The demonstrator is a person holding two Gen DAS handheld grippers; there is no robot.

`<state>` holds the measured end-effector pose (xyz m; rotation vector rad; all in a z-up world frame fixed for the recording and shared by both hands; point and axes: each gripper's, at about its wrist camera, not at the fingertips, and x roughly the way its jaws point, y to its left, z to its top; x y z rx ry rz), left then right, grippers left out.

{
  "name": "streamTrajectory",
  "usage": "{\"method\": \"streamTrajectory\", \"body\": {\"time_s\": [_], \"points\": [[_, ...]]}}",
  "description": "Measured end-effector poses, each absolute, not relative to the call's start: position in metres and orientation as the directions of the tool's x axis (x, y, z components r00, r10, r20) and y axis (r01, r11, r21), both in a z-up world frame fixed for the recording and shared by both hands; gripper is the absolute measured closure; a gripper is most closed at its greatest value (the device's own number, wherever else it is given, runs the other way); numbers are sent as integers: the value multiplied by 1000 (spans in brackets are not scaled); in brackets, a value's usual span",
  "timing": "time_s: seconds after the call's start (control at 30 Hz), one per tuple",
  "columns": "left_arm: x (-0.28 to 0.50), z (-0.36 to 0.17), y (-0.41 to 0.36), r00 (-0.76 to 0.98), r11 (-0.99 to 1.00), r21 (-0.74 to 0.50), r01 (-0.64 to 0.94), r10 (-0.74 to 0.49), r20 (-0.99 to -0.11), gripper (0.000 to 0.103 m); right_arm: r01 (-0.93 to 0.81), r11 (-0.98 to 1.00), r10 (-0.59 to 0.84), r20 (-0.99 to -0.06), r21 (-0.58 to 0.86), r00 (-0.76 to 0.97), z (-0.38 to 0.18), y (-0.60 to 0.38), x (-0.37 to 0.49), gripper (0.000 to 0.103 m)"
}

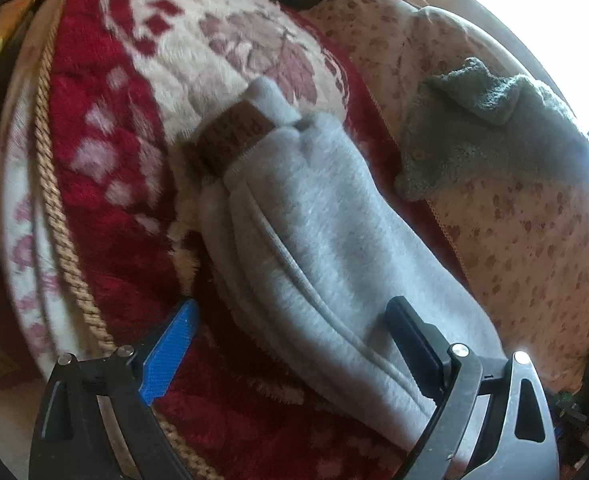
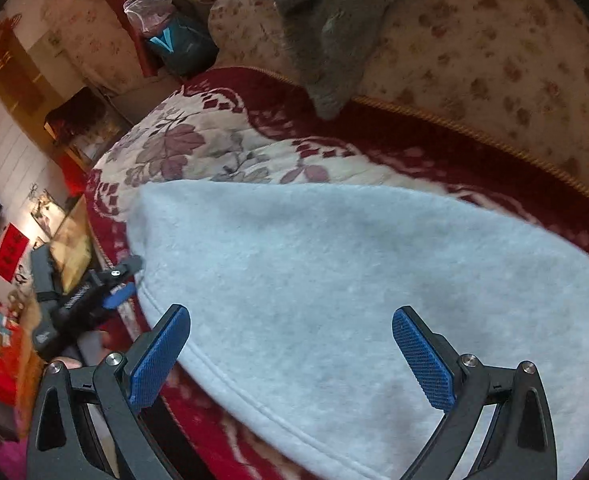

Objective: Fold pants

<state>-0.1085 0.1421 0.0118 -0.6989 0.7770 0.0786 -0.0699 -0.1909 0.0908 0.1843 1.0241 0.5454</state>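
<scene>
Light grey fleece pants (image 1: 306,232) lie on a red and cream floral blanket (image 1: 106,184), with a brown waist label (image 1: 234,132) at their far end. My left gripper (image 1: 290,344) is open, its jaws spread wide over the near end of the pants. In the right wrist view the pants (image 2: 334,280) spread wide and flat. My right gripper (image 2: 290,352) is open just above them, holding nothing. The left gripper also shows in the right wrist view (image 2: 124,280) at the pants' left edge.
A grey-green knitted garment (image 1: 494,132) lies on the beige floral sofa back (image 1: 534,248); it also shows in the right wrist view (image 2: 326,32). A rope trim (image 1: 58,216) edges the blanket. A plastic bag (image 2: 150,4) and a dark bag (image 2: 182,48) sit at the far end.
</scene>
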Motion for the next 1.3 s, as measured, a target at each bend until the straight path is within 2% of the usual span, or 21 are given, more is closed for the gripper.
{"method": "streamTrajectory", "body": {"time_s": [0.27, 0.5, 0.53, 0.67, 0.93, 1.13, 1.3], "points": [[-90, 6, 145, 754, 715, -617, -328, -195, -627, 2, -384, 846, 510, -770, 370, 383, 88, -168, -56, 0], [-76, 4, 140, 768, 719, -623, -309, -197, -609, 2, -394, 867, 457, -804, 306, 381, 70, -141, -42, 0], [-76, 5, 140, 771, 720, -622, -306, -196, -606, 3, -396, 866, 458, -803, 306, 381, 68, -140, -42, 0], [-76, 6, 142, 776, 723, -617, -311, -181, -604, 21, -435, 850, 470, -802, 297, 370, 68, -131, -42, 0], [-87, 6, 139, 765, 749, -575, -330, -145, -627, 23, -585, 787, 489, -777, 197, 396, 88, -74, 4, 0], [-101, 4, 133, 763, 760, -542, -358, -97, -639, 23, -750, 621, 568, -791, 229, 229, 79, -9, 52, 0], [-95, 0, 135, 771, 749, -564, -348, -114, -626, 12, -839, 468, 605, -793, 279, 74, 66, 36, 71, 0]]}}
